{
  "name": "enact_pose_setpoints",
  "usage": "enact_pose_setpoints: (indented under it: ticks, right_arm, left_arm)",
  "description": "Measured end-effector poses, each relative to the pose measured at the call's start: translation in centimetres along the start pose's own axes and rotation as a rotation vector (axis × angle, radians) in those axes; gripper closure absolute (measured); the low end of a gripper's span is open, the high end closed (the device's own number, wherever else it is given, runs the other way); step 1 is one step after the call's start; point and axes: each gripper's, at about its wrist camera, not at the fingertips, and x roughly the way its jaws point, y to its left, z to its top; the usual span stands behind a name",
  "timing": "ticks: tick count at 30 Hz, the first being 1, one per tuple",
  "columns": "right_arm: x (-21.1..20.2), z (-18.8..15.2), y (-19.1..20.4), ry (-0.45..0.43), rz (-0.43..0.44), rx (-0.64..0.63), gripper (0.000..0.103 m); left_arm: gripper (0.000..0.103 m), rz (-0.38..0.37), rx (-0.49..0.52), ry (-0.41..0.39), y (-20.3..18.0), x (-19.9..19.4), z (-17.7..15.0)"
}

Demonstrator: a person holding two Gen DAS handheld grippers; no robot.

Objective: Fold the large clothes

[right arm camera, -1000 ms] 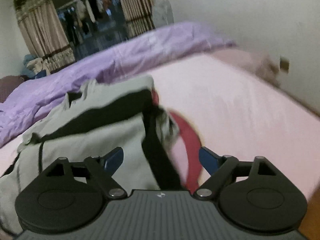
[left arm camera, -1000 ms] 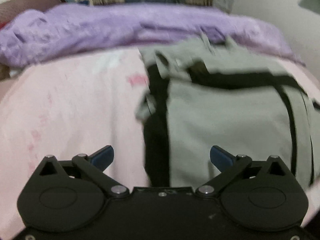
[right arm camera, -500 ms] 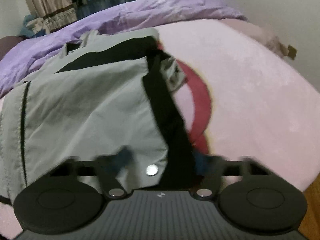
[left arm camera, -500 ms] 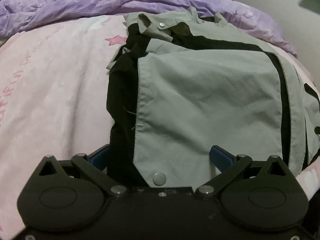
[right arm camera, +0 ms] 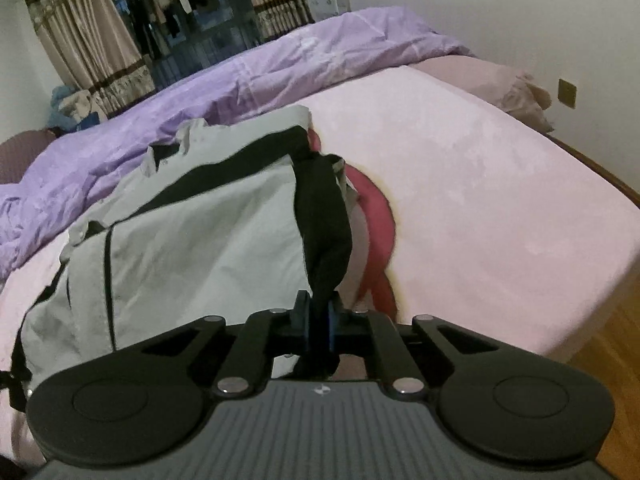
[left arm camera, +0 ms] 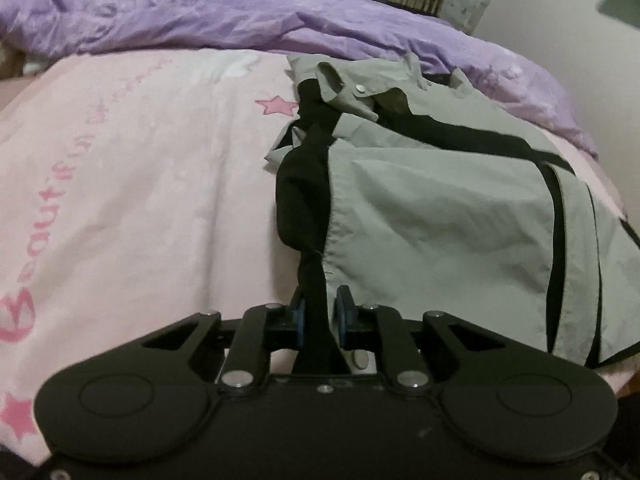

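Observation:
A grey jacket with black bands [left arm camera: 440, 208] [right arm camera: 192, 232] lies partly folded on a pink bed sheet [left arm camera: 132, 184] [right arm camera: 480, 208]. My left gripper [left arm camera: 321, 314] is closing on the jacket's near left corner, its blue pads pinching the black edge strip. My right gripper [right arm camera: 319, 320] is closing on the near right corner, pads pressed on the black band that rises from them. The jacket's collar [left arm camera: 360, 92] with a metal snap lies at the far end. A red strip [right arm camera: 376, 220] shows beside the jacket's right edge.
A crumpled purple duvet [left arm camera: 200, 12] [right arm camera: 280, 60] lies across the far side of the bed. A pillow [right arm camera: 504, 84] lies at the far right by the wall. Curtains [right arm camera: 80, 40] and hanging clothes stand behind. Wooden floor [right arm camera: 600, 360] shows past the bed's right edge.
Both grippers went from wide open to pinched on the jacket's near corners. The corners now rise slightly off the sheet, and both views have drawn back a little.

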Motion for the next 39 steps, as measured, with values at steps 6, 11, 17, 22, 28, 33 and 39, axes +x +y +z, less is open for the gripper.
enact_pose_setpoints:
  ticks: [6,11,17,22,28,33,39]
  right_arm:
    - [2.8,-1.3,-1.4,0.061,-0.063,0.025,0.074]
    - [4.6,-1.5,-2.7,0.1,-0.024,0.069,0.04]
    - [5.5,-1.4,-0.6,0.123,-0.043,-0.022,0.062]
    - [5.9,-1.6,0.5,0.11,-0.078,-0.066,0.054]
    - [5.9,-1.7,0.8,0.098,-0.096,-0.076,0.059]
    - [5.3,-1.6,1.4,0.086,-0.14,-0.104,0.08]
    - [3.5,-1.2,1.5,0.053,-0.131,-0.079,0.088]
  left_arm:
    - [0.059,0.003,0.001,0.055,0.1,1.8,-0.8]
    - [0.024,-0.044,0.024,0.048,-0.5,2.6,-1.0]
    - [0.034,0.008,0.112,0.025,-2.7,3.1,-1.3]
    - [0.033,0.002,0.1,0.023,-2.4,3.2,-1.3]
    - [0.059,0.038,0.103,0.002,-2.6,2.7,-1.3]
    - [0.093,0.046,0.066,0.015,-1.1,1.6,-0.6]
    - [0.096,0.045,0.111,-0.097,-2.8,-3.5,0.8]
